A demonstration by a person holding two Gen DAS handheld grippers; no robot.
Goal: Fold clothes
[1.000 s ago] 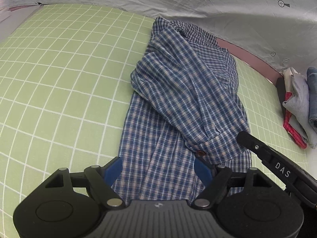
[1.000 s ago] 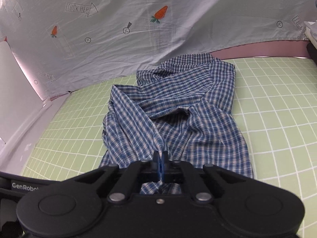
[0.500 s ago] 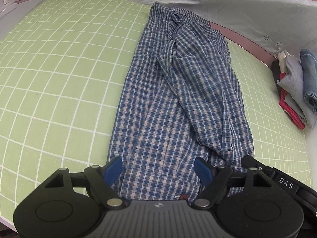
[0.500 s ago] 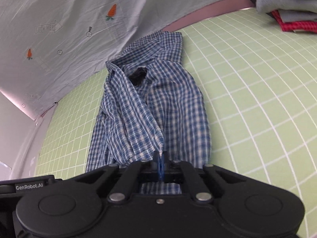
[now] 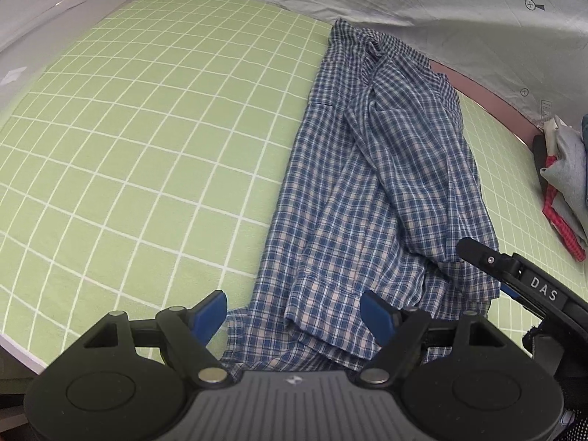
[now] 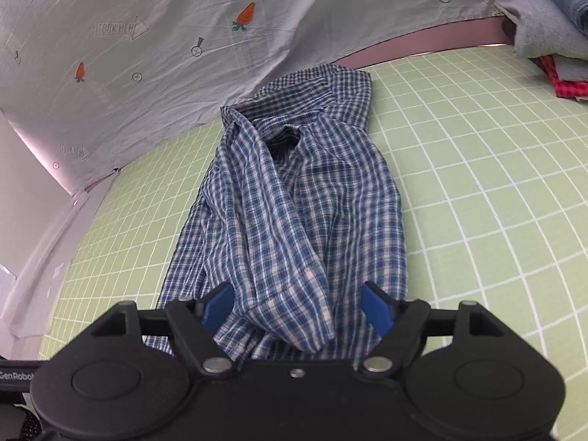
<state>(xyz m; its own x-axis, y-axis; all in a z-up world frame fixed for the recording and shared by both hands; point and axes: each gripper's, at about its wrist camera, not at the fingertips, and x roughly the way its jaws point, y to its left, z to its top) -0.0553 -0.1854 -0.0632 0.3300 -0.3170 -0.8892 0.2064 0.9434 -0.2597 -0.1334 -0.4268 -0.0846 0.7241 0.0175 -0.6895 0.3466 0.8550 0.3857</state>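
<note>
Left wrist view: a blue plaid shirt [image 5: 371, 191] lies rumpled in a long strip on a green gridded desk [image 5: 147, 139].
Both tongs are released. The left tongs [image 5: 294, 312] straddle the shirt's near hem; the right tongs [image 6: 297, 307] gape around a loose sleeve fold. A pile of folded clothes [image 5: 566, 180] sits at the desk's right edge.
</note>
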